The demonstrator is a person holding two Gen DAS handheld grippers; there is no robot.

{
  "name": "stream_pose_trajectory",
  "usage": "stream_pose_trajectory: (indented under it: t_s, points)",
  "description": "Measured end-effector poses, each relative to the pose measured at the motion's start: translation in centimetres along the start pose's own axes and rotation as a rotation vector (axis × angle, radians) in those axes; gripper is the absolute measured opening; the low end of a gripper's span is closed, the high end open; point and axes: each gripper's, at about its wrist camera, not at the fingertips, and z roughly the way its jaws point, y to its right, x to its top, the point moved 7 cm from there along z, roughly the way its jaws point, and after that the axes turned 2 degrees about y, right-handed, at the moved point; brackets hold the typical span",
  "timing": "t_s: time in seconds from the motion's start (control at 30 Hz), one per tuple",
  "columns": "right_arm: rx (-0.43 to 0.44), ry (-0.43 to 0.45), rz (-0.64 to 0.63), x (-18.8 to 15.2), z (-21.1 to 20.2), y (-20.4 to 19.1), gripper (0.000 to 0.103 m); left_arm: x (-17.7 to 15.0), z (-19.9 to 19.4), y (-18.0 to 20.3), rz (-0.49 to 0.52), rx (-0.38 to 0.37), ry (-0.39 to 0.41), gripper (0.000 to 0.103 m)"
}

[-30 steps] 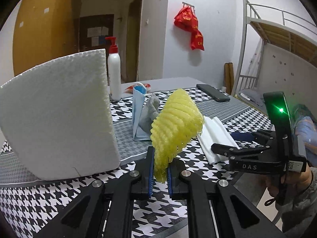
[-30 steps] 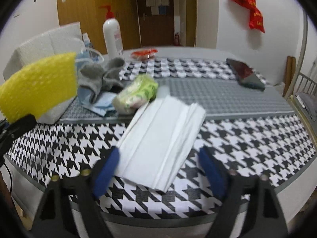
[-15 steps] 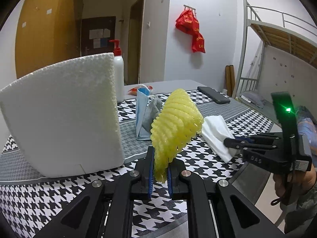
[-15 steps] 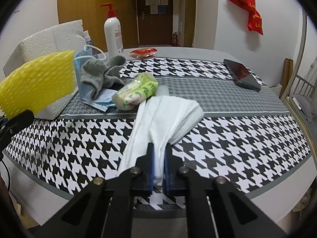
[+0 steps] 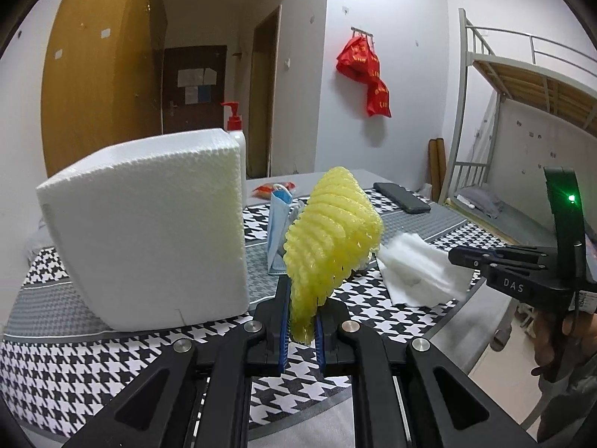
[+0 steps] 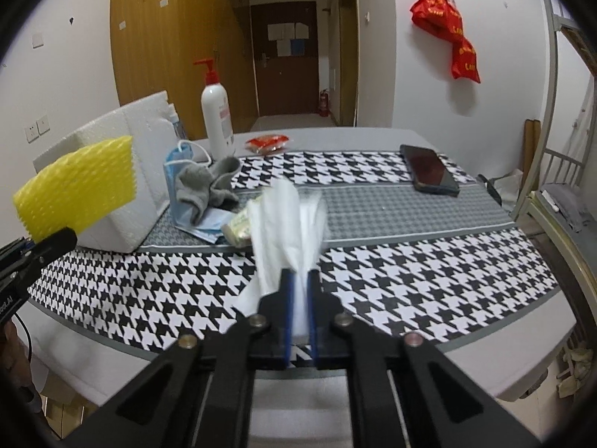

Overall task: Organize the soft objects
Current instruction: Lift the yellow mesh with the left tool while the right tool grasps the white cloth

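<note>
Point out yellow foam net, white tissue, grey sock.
yellow foam net [image 5: 332, 239]: left wrist view, middle of its ribbed mesh.
white tissue [image 6: 285, 224]: right wrist view, raised folds above the jaws.
grey sock [image 6: 203, 186]: right wrist view, crumpled middle.

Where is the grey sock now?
In the right wrist view, the grey sock lies left of centre, draped over the blue face mask, beside the white foam block.

White walls [image 6: 403, 74] are enclosing the room. A wooden wardrobe [image 6: 168, 48] is standing left; a metal bunk bed [image 5: 522, 74] is occupying the right. A dark door [image 6: 287, 59] is closing the corridor.
</note>
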Motion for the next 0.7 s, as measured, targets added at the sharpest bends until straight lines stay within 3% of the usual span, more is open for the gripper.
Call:
stream_pose_trajectory:
  t_s: [0.27, 0.3, 0.4, 0.43, 0.7]
  points:
    - [0.040, -0.015, 0.014, -0.6, -0.3, -0.4, 0.007, 0.0, -1.0, 0.1, 0.006, 0.009, 0.015, 0.012]
    - [0.042, -0.021, 0.009, -0.9, -0.2, -0.5, 0.011, 0.0, -1.0, 0.1, 0.007, 0.010, 0.012, 0.012]
    - [0.020, -0.035, -0.014, -1.6, 0.4, -0.6, 0.050, -0.1, -1.0, 0.1, 0.006, 0.010, 0.012, 0.012]
    - [0.013, -0.031, -0.012, -1.6, 0.5, -0.4, 0.055, -0.1, -0.9, 0.1, 0.007, 0.010, 0.011, 0.012]
    - [-0.039, -0.109, 0.009, -2.6, 4.0, 1.8, 0.055, -0.2, 0.2, 0.4, 0.008, 0.003, -0.008, 0.012]
